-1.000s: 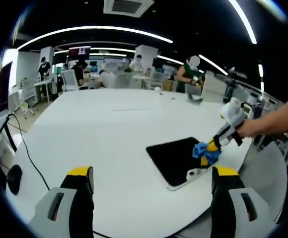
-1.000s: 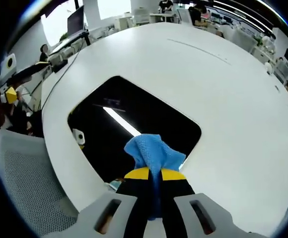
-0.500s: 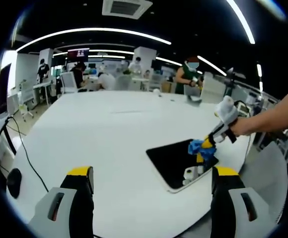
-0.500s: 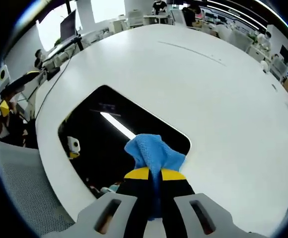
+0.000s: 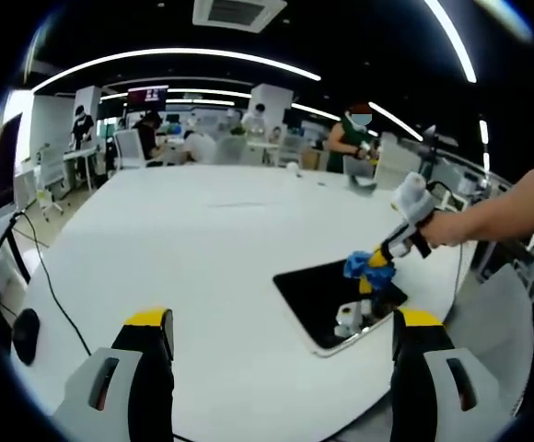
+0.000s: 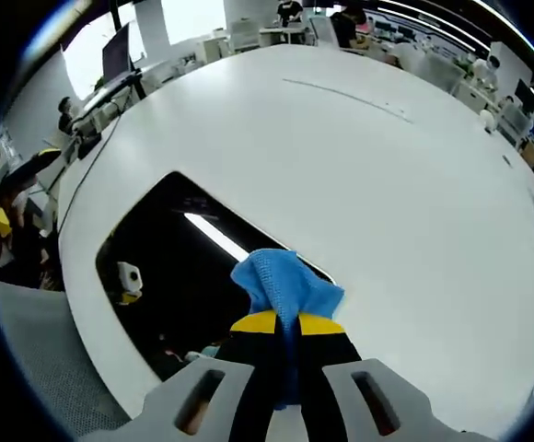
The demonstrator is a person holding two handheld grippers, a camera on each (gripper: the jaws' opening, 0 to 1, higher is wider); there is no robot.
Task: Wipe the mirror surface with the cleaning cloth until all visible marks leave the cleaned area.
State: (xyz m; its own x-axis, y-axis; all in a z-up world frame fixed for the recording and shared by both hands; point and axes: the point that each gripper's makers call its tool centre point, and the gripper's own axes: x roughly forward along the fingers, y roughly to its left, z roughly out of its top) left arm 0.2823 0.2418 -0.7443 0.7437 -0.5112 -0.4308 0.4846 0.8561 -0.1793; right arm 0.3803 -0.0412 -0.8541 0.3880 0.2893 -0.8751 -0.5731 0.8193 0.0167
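In the right gripper view, the right gripper has its yellow-tipped jaws squeezed tight on the blue cloth. The cloth sticks up past the jaw tips in a bunch, over the near edge of the mirror. The mirror is a dark flat slab with round corners, lying near the edge of the big white table. Its long side runs from lower left to upper right. A long light shines in the glass.

In the left gripper view, the left gripper holds nothing, with its jaws wide apart, well back from the mirror. Far off, people sit at desks.
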